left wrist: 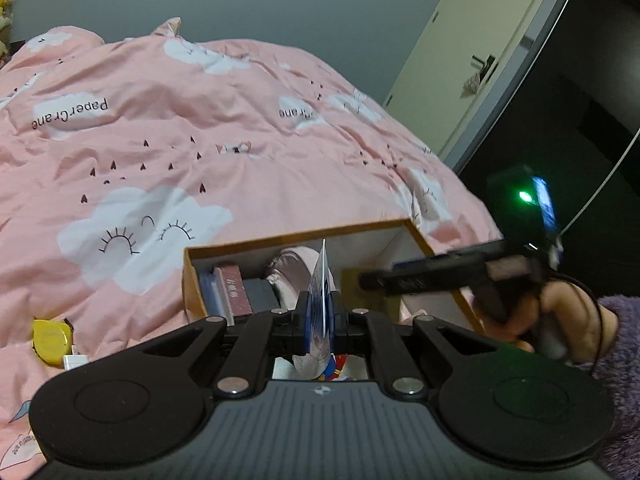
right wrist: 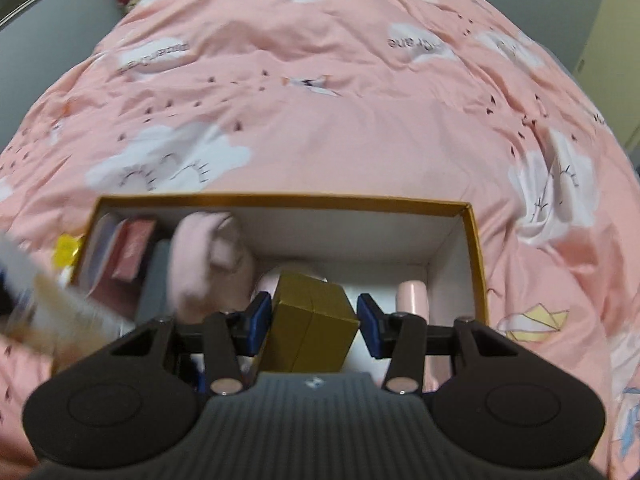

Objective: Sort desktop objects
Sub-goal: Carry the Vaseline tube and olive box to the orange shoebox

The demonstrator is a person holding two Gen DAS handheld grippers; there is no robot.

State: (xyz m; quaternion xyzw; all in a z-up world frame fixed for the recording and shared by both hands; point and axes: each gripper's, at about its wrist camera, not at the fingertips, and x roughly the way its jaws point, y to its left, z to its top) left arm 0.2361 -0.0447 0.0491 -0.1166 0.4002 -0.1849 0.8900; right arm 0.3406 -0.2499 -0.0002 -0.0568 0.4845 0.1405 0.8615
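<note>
An open cardboard box with an orange-brown rim [left wrist: 296, 237] [right wrist: 280, 201] lies on the pink bed cover. My left gripper [left wrist: 320, 312] is shut on a thin blue and white packet [left wrist: 320, 288], held edge-on above the box. My right gripper [right wrist: 312, 320] is open over the box, its blue pads [right wrist: 370, 326] on either side of a gold box [right wrist: 310, 320]; the right pad stands clear of it. The right gripper also shows in the left wrist view [left wrist: 420, 278], with the gold box [left wrist: 352, 286] at its tip. A pink cloth [right wrist: 204, 256], a dark red box [right wrist: 132, 252] and a grey box [right wrist: 154, 280] lie inside.
A yellow tape measure [left wrist: 50, 336] and a small white item [left wrist: 76, 360] lie on the cover left of the box. A pink cylinder [right wrist: 412, 296] lies in the box's right part. A door [left wrist: 480, 40] and a dark opening are at the right.
</note>
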